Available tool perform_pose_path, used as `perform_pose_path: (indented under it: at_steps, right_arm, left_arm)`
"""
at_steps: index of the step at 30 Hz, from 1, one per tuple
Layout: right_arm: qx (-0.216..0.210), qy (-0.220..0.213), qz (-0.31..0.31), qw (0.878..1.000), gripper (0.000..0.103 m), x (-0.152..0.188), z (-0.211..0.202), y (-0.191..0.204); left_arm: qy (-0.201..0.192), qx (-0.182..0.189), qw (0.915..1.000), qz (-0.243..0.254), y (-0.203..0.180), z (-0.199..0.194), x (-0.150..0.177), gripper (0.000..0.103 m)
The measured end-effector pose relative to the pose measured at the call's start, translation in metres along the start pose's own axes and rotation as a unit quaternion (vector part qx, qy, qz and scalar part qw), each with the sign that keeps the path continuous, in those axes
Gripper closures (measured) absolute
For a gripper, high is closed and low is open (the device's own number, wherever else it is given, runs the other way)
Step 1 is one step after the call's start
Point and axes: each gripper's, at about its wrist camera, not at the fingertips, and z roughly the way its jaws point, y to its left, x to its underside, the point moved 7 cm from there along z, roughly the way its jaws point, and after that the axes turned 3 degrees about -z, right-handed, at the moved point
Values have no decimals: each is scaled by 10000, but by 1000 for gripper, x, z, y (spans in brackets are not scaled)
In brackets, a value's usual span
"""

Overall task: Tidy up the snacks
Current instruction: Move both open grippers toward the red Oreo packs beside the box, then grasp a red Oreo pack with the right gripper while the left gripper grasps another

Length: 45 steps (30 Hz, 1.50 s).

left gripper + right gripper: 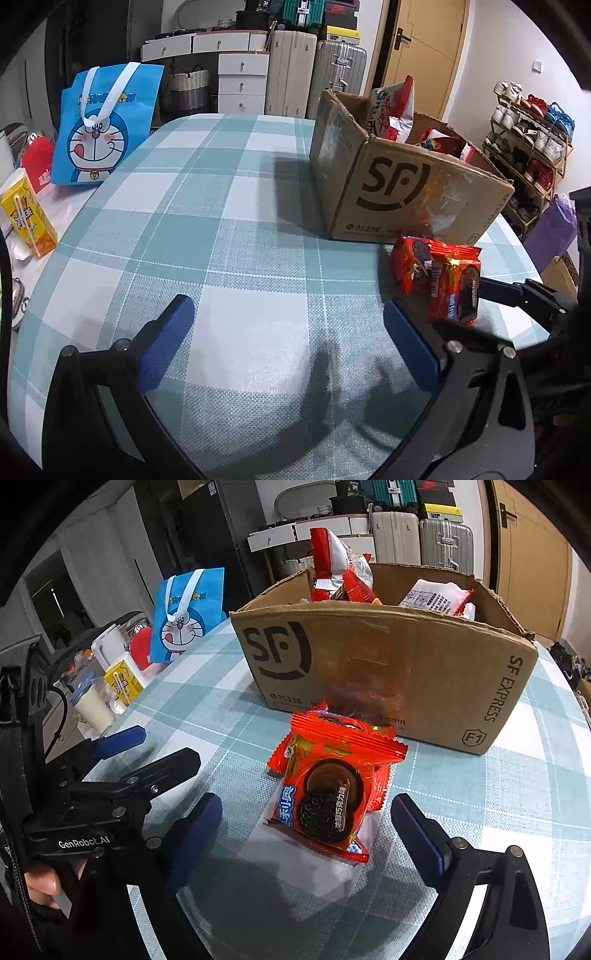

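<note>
Red Oreo packets (328, 782) lie piled on the checked tablecloth just in front of the SF cardboard box (388, 672); they also show in the left wrist view (439, 277). The box (399, 192) holds several snack bags (336, 568). My right gripper (306, 834) is open, its blue pads either side of the near packet, not touching it. My left gripper (288, 332) is open and empty over bare cloth, left of the packets; it shows in the right wrist view (147, 753).
A blue Doraemon bag (99, 125) stands at the table's far left, with a yellow drink carton (27, 218), a red item (37, 158) and a cup (92, 705) near that edge. Suitcases, drawers and a shoe rack (528, 147) stand beyond the table.
</note>
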Motion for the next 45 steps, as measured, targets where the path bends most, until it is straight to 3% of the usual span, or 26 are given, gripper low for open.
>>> perform_pose_path:
  at_steps: [3,12,17,21,26,34,45]
  right_arm:
    - [-128,14,154,9998,19,0,0,-5]
    - [-91,-160,342,9992,24,-4,-6,-3]
    - [-60,-145,450,9989,33,-3,-3,-9]
    - [46,-110,519,9986,47,-3,-1,-16]
    - [-199,-165,793,9965,58,-1,-2,-22]
    - [-29,-424,750,9963,59,4,-25,-27]
    - [356,-653,1210,9899,59,19,-59,-66]
  left_arm:
    - [-12,70,10000,-61,2,-3,0,1]
    - [24,79,10000,-32,3,-2,4,1]
    - [23,89,9999,-41,4,-3,3,1]
    - [43,87,9999,-33,3,-2,3,1]
    - [77,86,9999,54,-3,-1,3,1]
    - [236,257,9991,252,-25,6,1,1]
    - [522,510,9947,719,-79,31,-12,1]
